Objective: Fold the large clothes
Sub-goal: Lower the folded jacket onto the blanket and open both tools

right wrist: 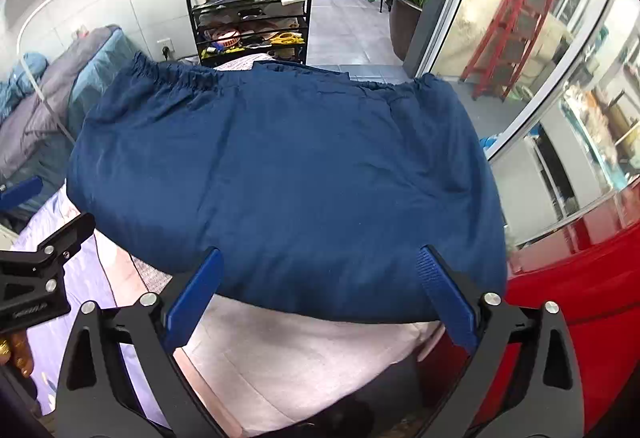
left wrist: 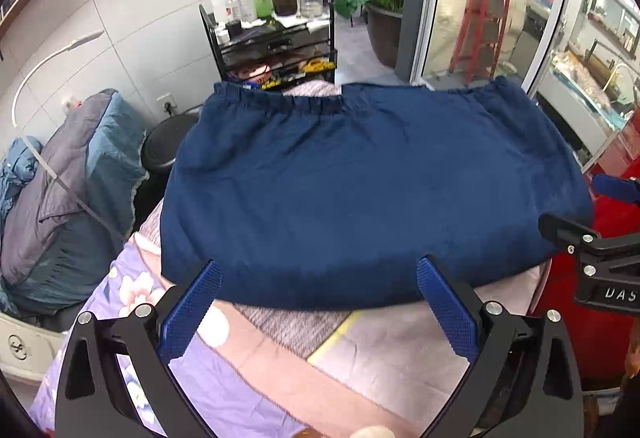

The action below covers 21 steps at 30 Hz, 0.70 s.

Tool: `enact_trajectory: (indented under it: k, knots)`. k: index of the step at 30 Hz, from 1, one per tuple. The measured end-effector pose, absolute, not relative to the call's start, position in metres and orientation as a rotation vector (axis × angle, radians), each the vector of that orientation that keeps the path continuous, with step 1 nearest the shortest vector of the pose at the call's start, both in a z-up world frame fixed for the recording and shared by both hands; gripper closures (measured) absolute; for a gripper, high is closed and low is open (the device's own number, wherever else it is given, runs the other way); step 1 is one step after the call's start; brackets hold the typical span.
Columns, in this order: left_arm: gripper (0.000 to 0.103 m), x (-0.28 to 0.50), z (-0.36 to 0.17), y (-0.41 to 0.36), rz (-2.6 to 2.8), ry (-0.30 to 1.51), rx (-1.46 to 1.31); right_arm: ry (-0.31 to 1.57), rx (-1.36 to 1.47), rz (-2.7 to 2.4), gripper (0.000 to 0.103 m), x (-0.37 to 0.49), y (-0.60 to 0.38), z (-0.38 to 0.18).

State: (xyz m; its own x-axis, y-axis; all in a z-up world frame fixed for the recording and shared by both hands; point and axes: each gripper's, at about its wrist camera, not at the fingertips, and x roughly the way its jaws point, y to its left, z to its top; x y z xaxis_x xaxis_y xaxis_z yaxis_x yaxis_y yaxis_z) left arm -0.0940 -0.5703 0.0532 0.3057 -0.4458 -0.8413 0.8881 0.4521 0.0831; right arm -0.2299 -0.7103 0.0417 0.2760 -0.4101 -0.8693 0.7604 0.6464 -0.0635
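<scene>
Nearest the lens: left tool [left wrist: 318, 292] and right tool [right wrist: 320, 284], both spread wide with nothing between the blue pads [left wrist: 192, 312], both hanging just short of the near edge of the cloth and not touching it. Grasping nothing; released, judging by the bare gap between the fingers in each wrist view.

Largest after that: navy garment [left wrist: 360, 190], lying flat across a bed covered by a patchwork quilt [left wrist: 248, 366] of lilac, pink and grey. Looks already folded over at least once: near edge rounded and doubled rather than a raw hem, gathered elastic band [left wrist: 304, 104] running along the far edge, outline a broad rectangle. Surface fairly smooth, a few shallow creases toward the far right corner.

Judged as partway through. Done: garment laid out, squared, one lengthwise fold seemingly in place. Left: probably one or two more folds to bring the wide shape down to a compact bundle, likely by taking the two near corners or the side ends; cannot tell which from here.

Smaller, around the bed: red object [right wrist: 580, 298] close on the right, crumpled bedding [left wrist: 60, 206] on the left, black trolley [left wrist: 276, 46] of bottles beyond the far edge, potted plant [left wrist: 376, 2] by the glass door.
</scene>
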Motion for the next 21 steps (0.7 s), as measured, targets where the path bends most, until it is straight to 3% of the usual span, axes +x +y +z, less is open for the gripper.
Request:
enact_trajectory:
  k: [21]
  knots:
    - [0.006,-0.099,0.03,-0.563,-0.832,0.981,0.653,1.028,0.417,-0.806,0.007,-0.234,-0.703,0.042]
